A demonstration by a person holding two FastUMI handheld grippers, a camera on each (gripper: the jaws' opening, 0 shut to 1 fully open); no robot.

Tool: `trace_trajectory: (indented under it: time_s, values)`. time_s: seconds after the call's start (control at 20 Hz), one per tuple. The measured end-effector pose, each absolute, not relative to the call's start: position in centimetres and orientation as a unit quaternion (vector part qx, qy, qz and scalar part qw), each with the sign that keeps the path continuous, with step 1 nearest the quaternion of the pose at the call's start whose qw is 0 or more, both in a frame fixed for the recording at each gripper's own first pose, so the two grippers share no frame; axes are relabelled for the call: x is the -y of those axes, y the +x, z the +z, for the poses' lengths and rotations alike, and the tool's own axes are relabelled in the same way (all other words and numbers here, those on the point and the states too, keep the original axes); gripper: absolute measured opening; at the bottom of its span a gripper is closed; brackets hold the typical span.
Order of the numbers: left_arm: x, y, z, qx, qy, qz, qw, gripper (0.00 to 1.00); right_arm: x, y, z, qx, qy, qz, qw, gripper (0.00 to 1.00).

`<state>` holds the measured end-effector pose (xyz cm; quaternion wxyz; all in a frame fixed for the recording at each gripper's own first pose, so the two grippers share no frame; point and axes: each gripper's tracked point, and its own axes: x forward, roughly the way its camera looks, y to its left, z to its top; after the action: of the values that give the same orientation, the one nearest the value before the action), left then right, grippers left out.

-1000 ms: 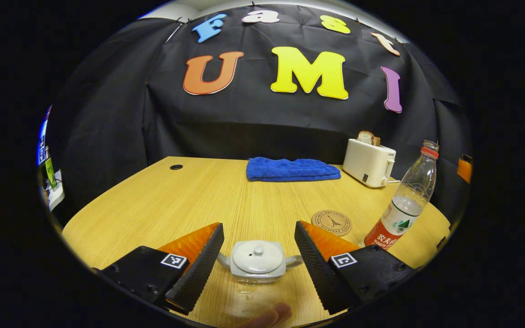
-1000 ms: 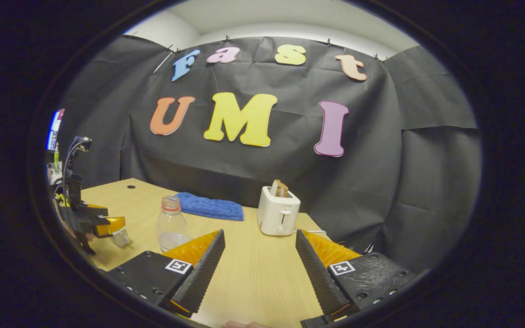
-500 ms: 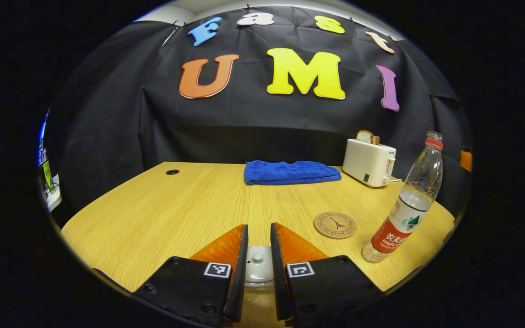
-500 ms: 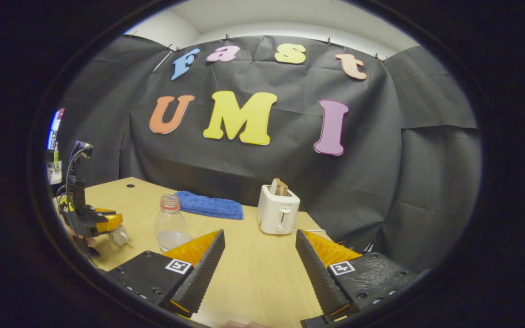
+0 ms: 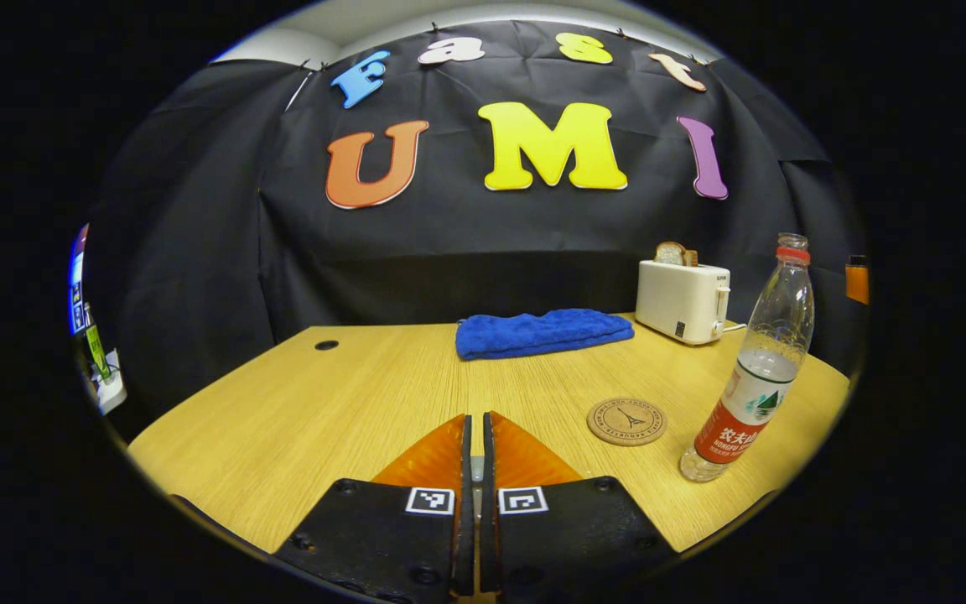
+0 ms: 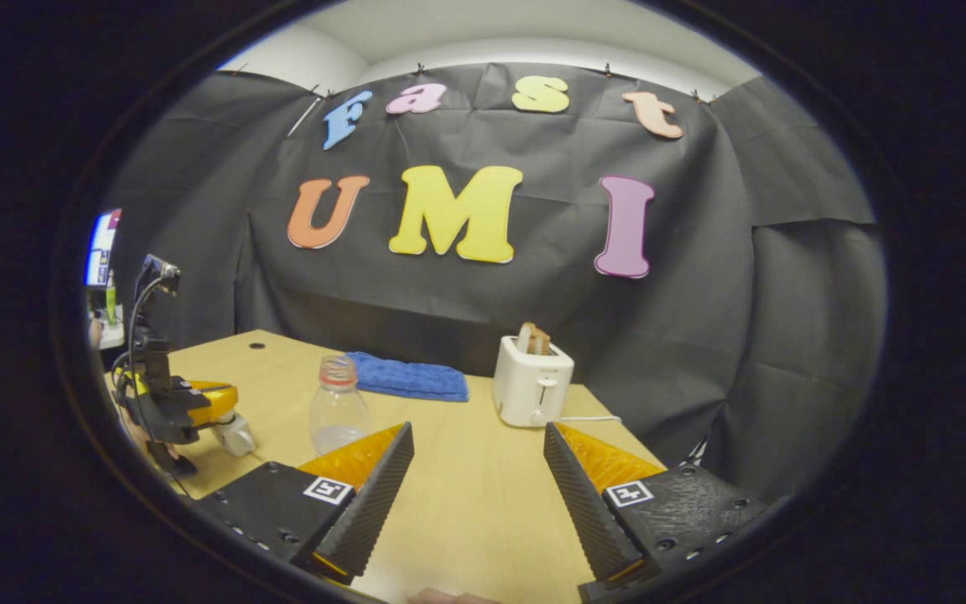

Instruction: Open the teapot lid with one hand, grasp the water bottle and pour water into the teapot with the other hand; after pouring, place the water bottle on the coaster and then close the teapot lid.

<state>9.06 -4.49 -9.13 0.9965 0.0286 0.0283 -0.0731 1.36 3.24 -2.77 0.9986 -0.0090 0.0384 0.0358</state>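
Left gripper (image 5: 473,422): clenched to a thin slit, with a pale sliver of the teapot lid (image 5: 472,470) pinched between the fingers, most likely at its knob. Seen from the right gripper view as a small white piece (image 6: 236,434) at the tips, low over the near left of the table (image 5: 298,419). Cannot tell whether lid alone or lid on pot; teapot body hidden.

Right gripper (image 6: 477,440): released, jaws wide apart, hovering over bare wood with nothing between them.

Further out: water bottle (image 5: 753,379) upright at the right, uncapped, roughly a third full, just right of the round coaster (image 5: 626,420). Farther back, a folded blue towel (image 5: 542,330) and a white toaster (image 5: 681,299).

Handling, as a judgement: ceramic lid small, hard, smooth and chippable, so best held by the knob and lifted straight. Bottle thin-walled and light, likely to dent and spurt under a hard squeeze, so better taken across the labelled mid-body with modest pressure and tilted slowly.
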Motion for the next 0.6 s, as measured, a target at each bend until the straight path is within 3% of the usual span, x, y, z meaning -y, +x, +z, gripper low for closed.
trace_trajectory:
  time_s: [0.45,0.6]
  values:
    - [3.2,5.4,-4.2,-0.027,-0.004,-0.083,0.996,0.03,-10.8,1.8,-5.3,-0.046,0.008,0.119,0.992,0.98]
    - [2.3,4.3,-3.0,-0.032,-0.021,-0.085,0.996,0.03,-12.4,2.4,-6.7,-0.044,0.03,0.127,0.99,0.9]
